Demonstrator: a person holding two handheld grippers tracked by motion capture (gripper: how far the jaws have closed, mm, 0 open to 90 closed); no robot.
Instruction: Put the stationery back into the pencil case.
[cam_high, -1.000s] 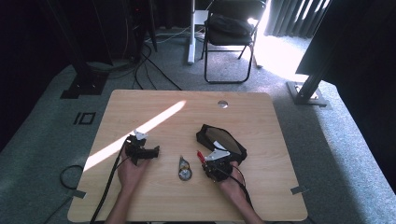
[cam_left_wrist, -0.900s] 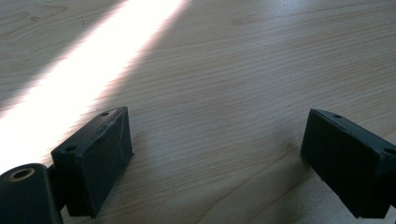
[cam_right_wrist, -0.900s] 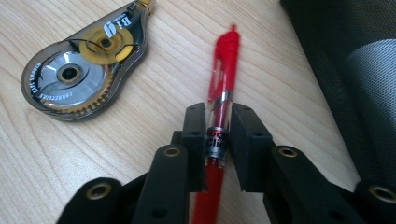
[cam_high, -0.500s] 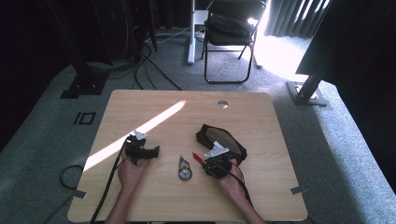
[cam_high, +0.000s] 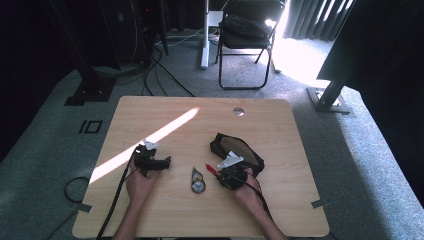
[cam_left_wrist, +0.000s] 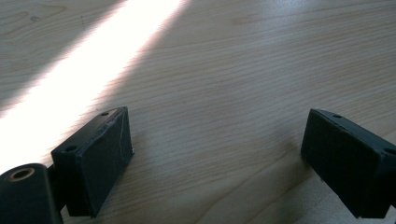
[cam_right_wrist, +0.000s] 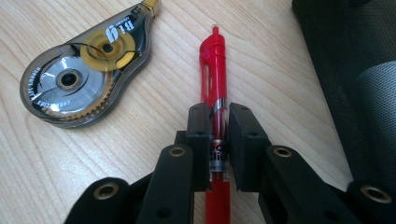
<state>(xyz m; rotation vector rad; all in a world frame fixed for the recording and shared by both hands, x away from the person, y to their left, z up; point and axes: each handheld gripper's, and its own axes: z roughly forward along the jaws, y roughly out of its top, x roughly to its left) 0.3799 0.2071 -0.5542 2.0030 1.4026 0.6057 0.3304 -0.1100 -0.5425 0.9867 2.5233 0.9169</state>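
My right gripper (cam_right_wrist: 218, 116) is shut on a red pen (cam_right_wrist: 213, 70). Its jaws have just been closing, and the pads now press the pen's barrel from both sides. The pen lies on the wooden table, its clip end pointing away from me. From above, the right gripper (cam_high: 219, 172) sits at the table's front centre-right with the red pen (cam_high: 209, 167) sticking out to its left. My left gripper (cam_left_wrist: 215, 144) rests open on bare wood with nothing between its pads (cam_left_wrist: 95, 158). From above, the left gripper (cam_high: 166, 163) is at the front left.
A correction tape dispenser (cam_right_wrist: 84, 74) lies just left of the pen, between the two hands (cam_high: 197, 181). A black pouch (cam_high: 240, 150) lies behind the right gripper, close on its right (cam_right_wrist: 355, 70). A sunlit stripe crosses the table (cam_high: 280, 130) on the left.
The right gripper has barely shifted, staying at the red pen. The left hand has kept still.
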